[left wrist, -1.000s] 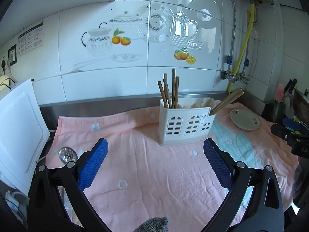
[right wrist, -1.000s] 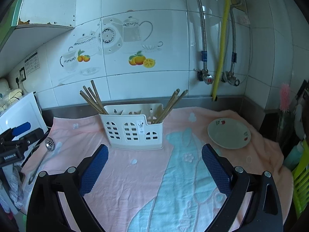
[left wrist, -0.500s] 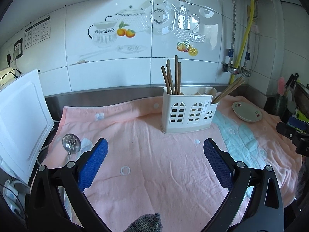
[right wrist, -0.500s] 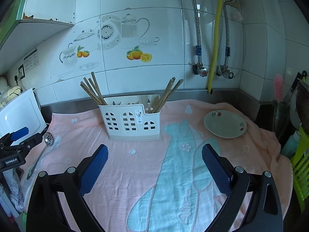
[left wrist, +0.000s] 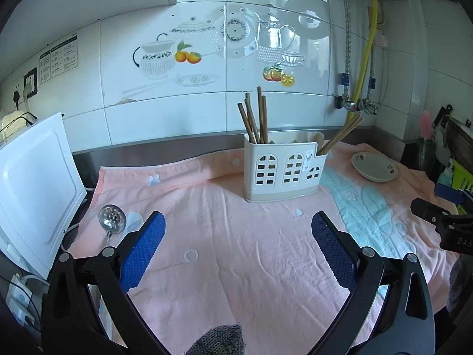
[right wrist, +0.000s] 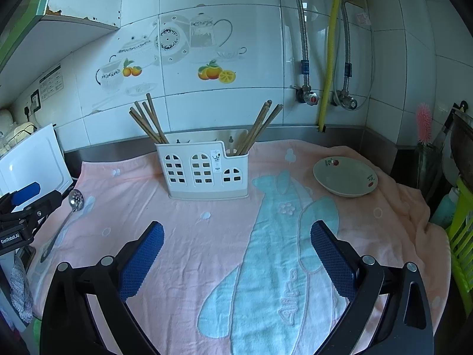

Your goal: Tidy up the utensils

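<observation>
A white plastic utensil caddy with arched window cut-outs [left wrist: 284, 169] stands upright on the pink towel with a pale blue motif [right wrist: 207, 236] that covers the tabletop. One bunch of brown wooden chopsticks [left wrist: 254, 117] rises from the caddy's left compartment, and a second bunch [right wrist: 258, 128] leans out of its right compartment. A perforated steel skimmer spoon [left wrist: 112, 224] lies on the towel well to the left of the caddy, near a white cutting board [left wrist: 32, 189]. A shallow white dish with small red prints [right wrist: 345, 176] sits on the towel to the right of the caddy. The left tongs [left wrist: 238, 235] and right tongs [right wrist: 236, 238] are both released, spread wide and holding nothing, in front of the caddy.
</observation>
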Demonstrator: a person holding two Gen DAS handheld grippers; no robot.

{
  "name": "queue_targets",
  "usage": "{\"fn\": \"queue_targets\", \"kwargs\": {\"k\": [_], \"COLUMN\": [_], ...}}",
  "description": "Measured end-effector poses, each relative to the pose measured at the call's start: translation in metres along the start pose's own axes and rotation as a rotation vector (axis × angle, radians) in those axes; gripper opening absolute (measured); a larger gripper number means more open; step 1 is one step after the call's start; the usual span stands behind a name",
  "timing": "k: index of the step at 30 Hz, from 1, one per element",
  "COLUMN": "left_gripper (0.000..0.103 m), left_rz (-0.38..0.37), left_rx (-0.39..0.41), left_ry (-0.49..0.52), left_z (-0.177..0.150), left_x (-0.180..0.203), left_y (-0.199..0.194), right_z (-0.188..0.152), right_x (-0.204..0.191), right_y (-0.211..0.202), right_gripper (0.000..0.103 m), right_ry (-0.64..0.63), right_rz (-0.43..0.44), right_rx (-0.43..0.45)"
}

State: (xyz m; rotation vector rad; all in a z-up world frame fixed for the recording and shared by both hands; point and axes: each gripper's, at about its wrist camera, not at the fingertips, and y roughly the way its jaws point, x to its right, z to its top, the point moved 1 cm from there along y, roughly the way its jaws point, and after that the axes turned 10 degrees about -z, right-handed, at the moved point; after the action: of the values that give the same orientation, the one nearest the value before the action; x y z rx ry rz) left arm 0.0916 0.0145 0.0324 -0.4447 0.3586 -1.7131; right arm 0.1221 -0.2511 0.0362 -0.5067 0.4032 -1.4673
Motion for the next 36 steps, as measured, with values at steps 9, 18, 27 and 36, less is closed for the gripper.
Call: {"fn": "queue_targets", "kwargs": {"k": [9, 18, 27, 36], "left_gripper": [0.098, 0.098, 0.098, 0.098], "left_rz": [0.001, -0.002, 0.003, -0.001], "left_rx": [-0.017, -0.025, -0.028, -0.036], "left_ry": [0.003, 0.006, 0.005, 0.015], "left_z": [-0.007, -0.010, -0.013, -0.016], "left_x": [0.002, 0.003, 0.003, 0.007], "left_y": [0.000, -0.001, -0.001, 0.000], "right_z": [-0.003, -0.005, -0.006, -0.006], "right_x": [-0.001, 0.000, -0.001, -0.002], "right_y": [-0.004, -0.004, -0.004, -0.004], "right_gripper": [0.096, 0.096, 0.096, 0.096], "right_ry": [-0.013, -0.018, -0.020, -0.023], "right_rz": [-0.008, -0.014, -0.011, -0.002], "right_rx": [0.004, 0.002, -0.003, -0.005]}}
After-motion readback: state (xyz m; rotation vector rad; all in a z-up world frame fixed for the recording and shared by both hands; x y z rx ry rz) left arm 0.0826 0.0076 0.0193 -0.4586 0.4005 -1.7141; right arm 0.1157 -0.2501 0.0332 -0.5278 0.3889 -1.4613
